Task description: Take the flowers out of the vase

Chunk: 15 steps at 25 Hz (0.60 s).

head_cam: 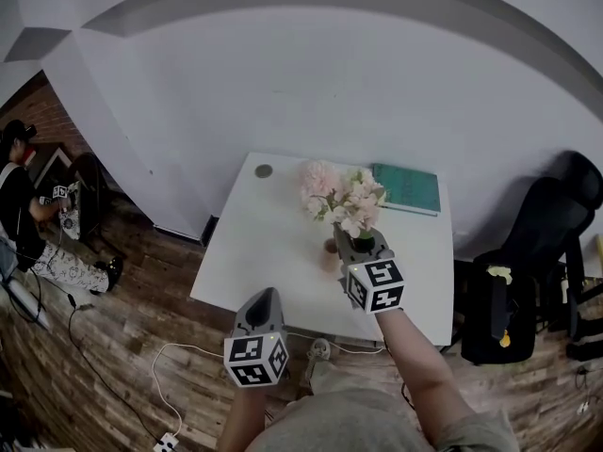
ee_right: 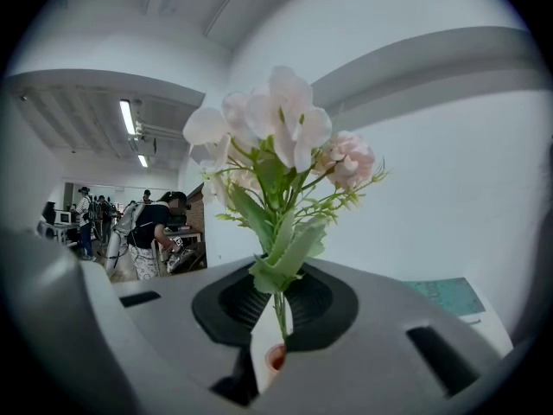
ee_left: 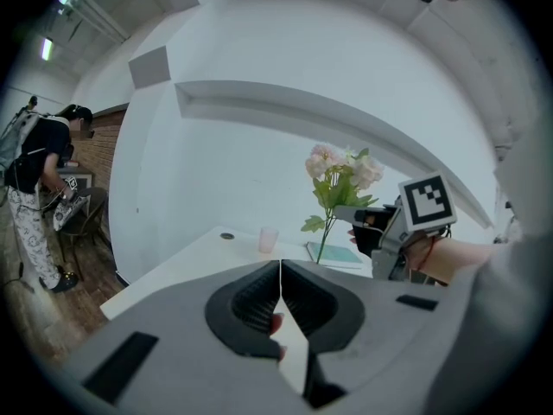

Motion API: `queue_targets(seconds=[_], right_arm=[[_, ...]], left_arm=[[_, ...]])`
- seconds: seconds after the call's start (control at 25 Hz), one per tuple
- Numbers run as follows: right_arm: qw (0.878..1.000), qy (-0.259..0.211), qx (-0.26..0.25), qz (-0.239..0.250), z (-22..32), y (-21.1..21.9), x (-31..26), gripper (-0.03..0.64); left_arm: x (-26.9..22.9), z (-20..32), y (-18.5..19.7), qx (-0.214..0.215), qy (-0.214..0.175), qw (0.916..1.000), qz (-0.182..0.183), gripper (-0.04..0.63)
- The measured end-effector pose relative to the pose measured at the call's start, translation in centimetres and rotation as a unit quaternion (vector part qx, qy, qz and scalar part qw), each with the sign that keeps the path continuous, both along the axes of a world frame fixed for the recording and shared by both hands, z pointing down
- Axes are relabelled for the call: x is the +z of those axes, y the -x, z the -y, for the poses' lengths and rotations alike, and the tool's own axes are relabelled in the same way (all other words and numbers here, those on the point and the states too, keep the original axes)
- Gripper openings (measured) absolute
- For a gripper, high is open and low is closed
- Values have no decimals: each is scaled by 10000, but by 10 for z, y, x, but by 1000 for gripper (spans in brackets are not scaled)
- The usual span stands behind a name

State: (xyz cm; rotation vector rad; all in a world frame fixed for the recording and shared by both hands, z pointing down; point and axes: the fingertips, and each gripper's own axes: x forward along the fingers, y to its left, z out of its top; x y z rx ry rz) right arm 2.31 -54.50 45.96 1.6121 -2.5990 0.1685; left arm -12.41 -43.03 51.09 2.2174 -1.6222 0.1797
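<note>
1. The bunch of pink and white artificial flowers with green leaves [head_cam: 341, 196] is held by its thin green stem in the right gripper [ee_right: 278, 299]. The jaws are clamped on the stem just under the lowest leaves, and the blooms stand upright above them.
2. The flowers are over the middle of the white rectangular table [head_cam: 254, 252] and are out of the vase. In the left gripper view the stem's lower end hangs free, to the right of the vase and apart from it.
3. The small pale pink translucent vase [ee_left: 268, 239] stands upright on the table, and the left gripper view shows nothing in it. In the right gripper view its mouth is only a small pinkish ring under the jaws, and its inside cannot be made out.
4. The left gripper [head_cam: 264, 297] hovers at the table's near edge, with its jaws pressed together on nothing. A pinkish patch shows low in the gap behind them, and I cannot tell what it is.
5. In the head view the right gripper and the blooms hide most of the vase, leaving 1 brownish-pink sliver just left of the gripper.
6. A flat teal-green book [head_cam: 407, 187] lies at the table's far right corner. A small round dark disc [head_cam: 263, 170] lies near the far left edge and is too small to identify.
7. A black office chair [head_cam: 551, 243] stands right of the table. A person in dark clothing [head_cam: 17, 182] is partly cut off at the left edge, and a white cable [head_cam: 179, 365] trails over the wooden floor.
</note>
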Motion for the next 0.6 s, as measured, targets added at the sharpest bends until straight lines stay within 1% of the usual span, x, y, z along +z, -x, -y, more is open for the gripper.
queue_targets(seconds=[0.36,0.6], right_arm=[[9994,-340,-42,48,-24,4,-32,32],[9992,-397,-91,50,-55,5,-39,32]], left_arm=[[-7,-33,1,-54,-102,9999,9,8],[-16,-57,0,-86,-236,9997,24,8]])
